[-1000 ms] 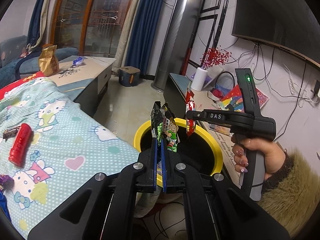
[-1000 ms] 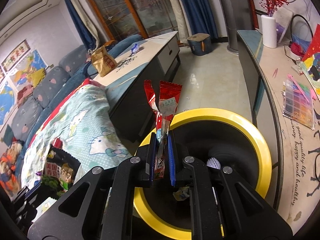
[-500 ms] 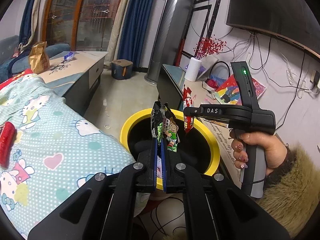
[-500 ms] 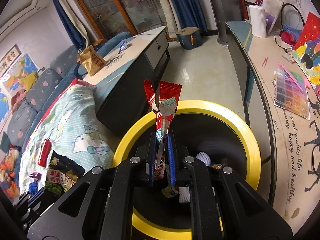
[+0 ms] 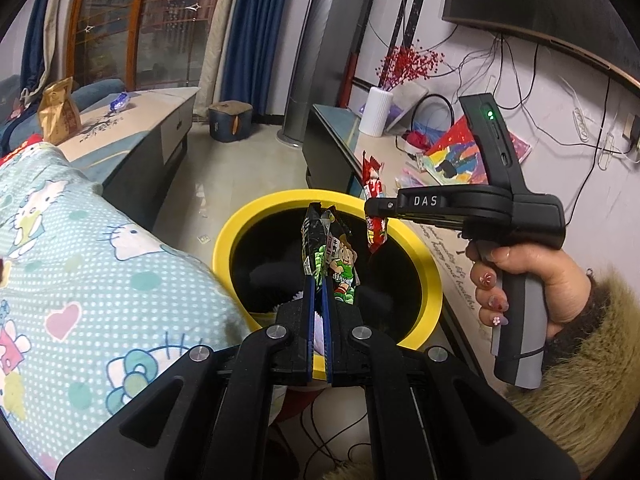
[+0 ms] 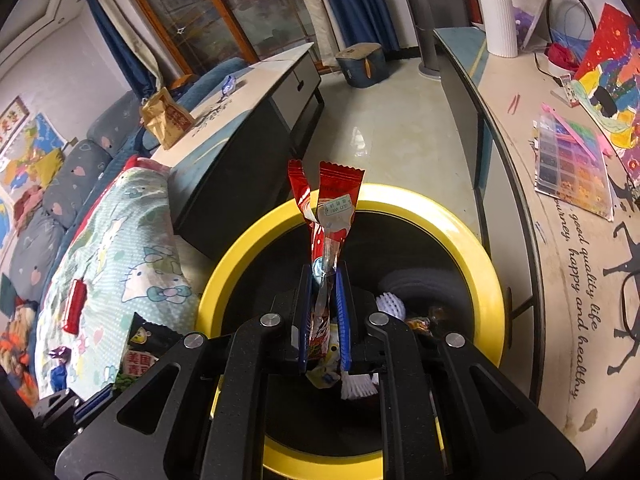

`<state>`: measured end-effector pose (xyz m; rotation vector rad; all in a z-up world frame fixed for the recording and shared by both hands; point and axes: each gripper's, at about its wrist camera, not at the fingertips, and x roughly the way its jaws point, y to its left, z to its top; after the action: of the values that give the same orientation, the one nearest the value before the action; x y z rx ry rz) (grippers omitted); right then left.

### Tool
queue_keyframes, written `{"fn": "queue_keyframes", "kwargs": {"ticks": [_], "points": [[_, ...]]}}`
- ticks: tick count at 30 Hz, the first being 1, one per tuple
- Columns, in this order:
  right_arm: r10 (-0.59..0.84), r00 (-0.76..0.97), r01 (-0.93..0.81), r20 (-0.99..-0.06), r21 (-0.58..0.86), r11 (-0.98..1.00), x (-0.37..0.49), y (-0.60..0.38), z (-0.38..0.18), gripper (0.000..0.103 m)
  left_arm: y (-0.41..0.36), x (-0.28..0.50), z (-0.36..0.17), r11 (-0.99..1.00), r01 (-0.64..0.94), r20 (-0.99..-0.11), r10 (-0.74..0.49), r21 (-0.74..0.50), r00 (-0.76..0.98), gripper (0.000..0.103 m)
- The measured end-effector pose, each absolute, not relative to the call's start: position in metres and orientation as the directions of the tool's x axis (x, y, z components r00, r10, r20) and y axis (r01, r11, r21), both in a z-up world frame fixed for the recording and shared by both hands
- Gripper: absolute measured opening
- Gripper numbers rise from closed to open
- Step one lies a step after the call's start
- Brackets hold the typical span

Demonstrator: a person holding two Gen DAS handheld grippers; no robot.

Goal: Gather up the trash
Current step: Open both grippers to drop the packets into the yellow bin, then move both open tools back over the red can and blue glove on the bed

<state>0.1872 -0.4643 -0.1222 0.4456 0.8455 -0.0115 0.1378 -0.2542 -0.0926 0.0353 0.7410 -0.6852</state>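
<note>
1. A bed with a cartoon-cat blanket (image 5: 100, 264) is filling the left of both views; its far end is running out of frame, so its full extent is hidden.
2. A round bin with a yellow rim (image 6: 472, 248) is standing on the floor just beside the bed. Its black inside is lying mostly in shadow. From the right wrist view, white foam netting (image 6: 390, 306) and some small wrappers are showing at the bottom, but they are too dark and too covered by the gripper to make out.
3. The left gripper (image 5: 318, 292) is hovering over the bin's near edge, its blue-lined jaws pressed nearly together on a black and green snack packet (image 5: 330, 256), which is standing upright above the bin opening. The packet's lower end is hidden between the jaws.
4. The right gripper (image 6: 324, 292), gripped by the right hand (image 5: 532, 280) with painted nails, is reaching over the bin's far right side. Its jaws are pinching a red snack wrapper (image 6: 330, 208), with a slim gap either side of it. The wrapper is sticking up over the bin; its tail is hanging below the jaws.
5. A red tube-shaped wrapper (image 6: 76, 306) is lying on the blanket, well apart from both grippers.
</note>
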Motion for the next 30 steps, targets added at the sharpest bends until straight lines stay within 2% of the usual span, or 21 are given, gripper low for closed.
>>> {"fn": "queue_keyframes", "kwargs": {"ticks": [9, 11, 12, 13, 14, 15, 18, 19, 20, 26, 30], "points": [[0.161, 0.65, 0.207, -0.742, 0.377, 0.903, 0.187, -0.472, -0.129, 0.01, -0.273, 0.154, -0.104, 0.77, 0.609, -0.661, -0.559, -0.19, 0.501, 0.004], [0.166, 0.648, 0.213, -0.743, 0.386, 0.898, 0.187, -0.473, -0.13, 0.012, -0.274, 0.157, -0.107, 0.768, 0.61, -0.664, -0.562, -0.197, 0.493, 0.006], [0.173, 0.648, 0.212, -0.742, 0.394, 0.894, 0.187, -0.474, -0.13, 0.015, -0.273, 0.161, -0.109, 0.77, 0.605, -0.663, -0.562, -0.202, 0.494, 0.011], [0.177, 0.649, 0.213, -0.74, 0.4, 0.891, 0.186, -0.475, -0.13, 0.025, -0.272, 0.161, -0.109, 0.774, 0.6, -0.662, -0.56, -0.203, 0.499, 0.03], [0.173, 0.651, 0.215, -0.739, 0.398, 0.892, 0.185, -0.475, -0.129, 0.032, -0.271, 0.163, -0.109, 0.782, 0.589, -0.66, -0.554, -0.203, 0.508, 0.056], [0.17, 0.653, 0.216, -0.738, 0.396, 0.893, 0.185, -0.476, -0.129, 0.034, -0.267, 0.164, -0.108, 0.791, 0.576, -0.652, -0.551, -0.208, 0.521, 0.064], [0.161, 0.657, 0.22, -0.736, 0.393, 0.893, 0.183, -0.476, -0.127, 0.04, -0.259, 0.164, -0.102, 0.801, 0.56, -0.628, -0.551, -0.213, 0.55, 0.075], [0.157, 0.661, 0.225, -0.734, 0.393, 0.892, 0.183, -0.476, -0.126, 0.044, -0.257, 0.162, -0.1, 0.807, 0.554, -0.62, -0.546, -0.206, 0.564, 0.087], [0.154, 0.664, 0.228, -0.732, 0.394, 0.89, 0.182, -0.476, -0.125, 0.047, -0.254, 0.161, -0.097, 0.81, 0.55, -0.614, -0.543, -0.203, 0.573, 0.092], [0.127, 0.703, 0.214, -0.7, 0.379, 0.9, 0.178, -0.466, -0.11, 0.067, -0.236, 0.151, -0.084, 0.85, 0.498, -0.592, -0.494, -0.174, 0.636, 0.095], [0.108, 0.722, 0.203, -0.683, 0.359, 0.911, 0.176, -0.458, -0.1, 0.07, -0.223, 0.145, -0.076, 0.871, 0.466, -0.578, -0.463, -0.157, 0.671, 0.096]]}}
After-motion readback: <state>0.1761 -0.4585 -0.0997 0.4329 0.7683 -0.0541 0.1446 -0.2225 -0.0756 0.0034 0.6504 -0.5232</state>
